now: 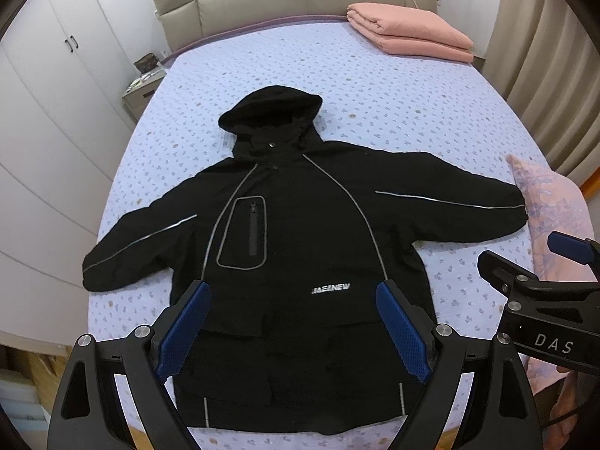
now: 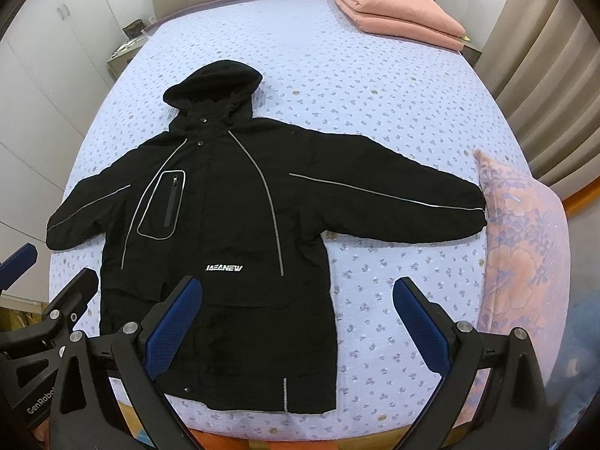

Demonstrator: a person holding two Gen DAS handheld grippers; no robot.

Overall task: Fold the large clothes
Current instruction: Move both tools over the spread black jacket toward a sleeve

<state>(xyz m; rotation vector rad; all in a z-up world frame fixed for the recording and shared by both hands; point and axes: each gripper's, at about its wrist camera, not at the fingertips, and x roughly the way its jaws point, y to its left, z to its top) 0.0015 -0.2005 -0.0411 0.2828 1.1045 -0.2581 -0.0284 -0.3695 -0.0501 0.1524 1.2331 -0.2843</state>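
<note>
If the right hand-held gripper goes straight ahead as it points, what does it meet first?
Probably the bedsheet just beside the jacket, between its side edge and the floral pillow; the right hand-held gripper is open, though depth is unclear.

Bed (image 1: pixel 375 86), jacket (image 1: pixel 300 247), blanket (image 1: pixel 408 33), pillow (image 1: pixel 555 210)

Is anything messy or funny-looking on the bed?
Nothing much stands out. The black jacket lies flat, front up, sleeves spread, on the bed. Only its hood slumps a bit sideways, and one cuff touches the flowered pillow. The pink blanket is neatly folded.
</note>
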